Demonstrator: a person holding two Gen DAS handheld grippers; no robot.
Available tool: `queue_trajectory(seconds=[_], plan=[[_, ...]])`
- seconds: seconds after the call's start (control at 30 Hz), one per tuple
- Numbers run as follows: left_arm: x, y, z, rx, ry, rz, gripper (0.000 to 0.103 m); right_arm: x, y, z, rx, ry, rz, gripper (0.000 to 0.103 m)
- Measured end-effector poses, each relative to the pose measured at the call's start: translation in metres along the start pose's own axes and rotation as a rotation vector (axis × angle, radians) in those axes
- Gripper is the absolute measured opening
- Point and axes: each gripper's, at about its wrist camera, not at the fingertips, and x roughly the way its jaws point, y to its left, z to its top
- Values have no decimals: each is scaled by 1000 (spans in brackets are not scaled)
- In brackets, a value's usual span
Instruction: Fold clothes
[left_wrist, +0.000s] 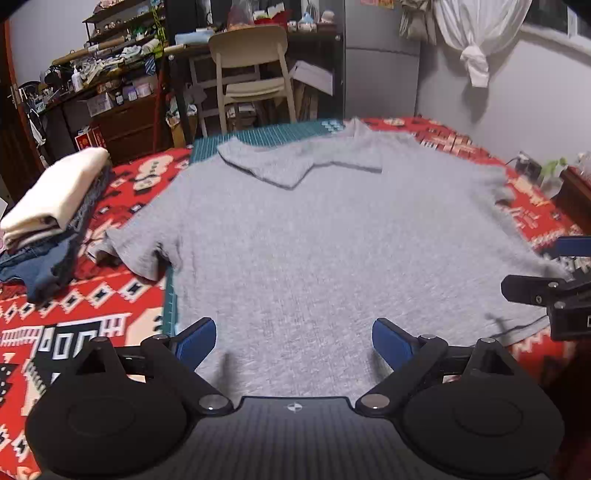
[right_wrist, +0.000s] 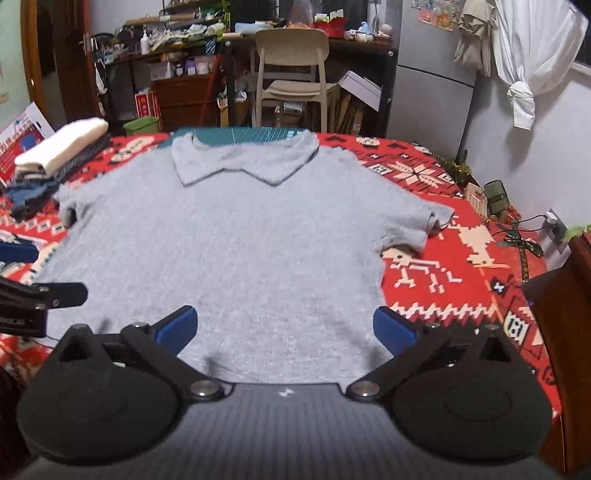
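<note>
Grey polo shirt (right_wrist: 229, 236) flat, near hem hidden behind right gripper (right_wrist: 284, 330)

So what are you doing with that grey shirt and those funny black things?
A person is folding clothes with a hand-held gripper in each hand. The grey shirt lies flat on the red blanket, collar at the far end, not folded yet. The left hand-held gripper and the right hand-held gripper are both open over the shirt's near hem, gripping nothing. A pile of folded clothes sits off to the left.
</note>
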Motion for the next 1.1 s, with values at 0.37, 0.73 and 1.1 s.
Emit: queue_trajectory(seconds=[0.37, 0.73, 1.1], plan=[[23, 6, -18, -95, 10, 4, 103, 36, 1, -19, 40, 55, -34, 102], [21, 3, -24, -106, -38, 29, 103, 30, 3, -28, 57, 3, -55, 102], [18, -3, -27, -68, -66, 59, 103, 28, 4, -33, 60, -27, -66, 102]])
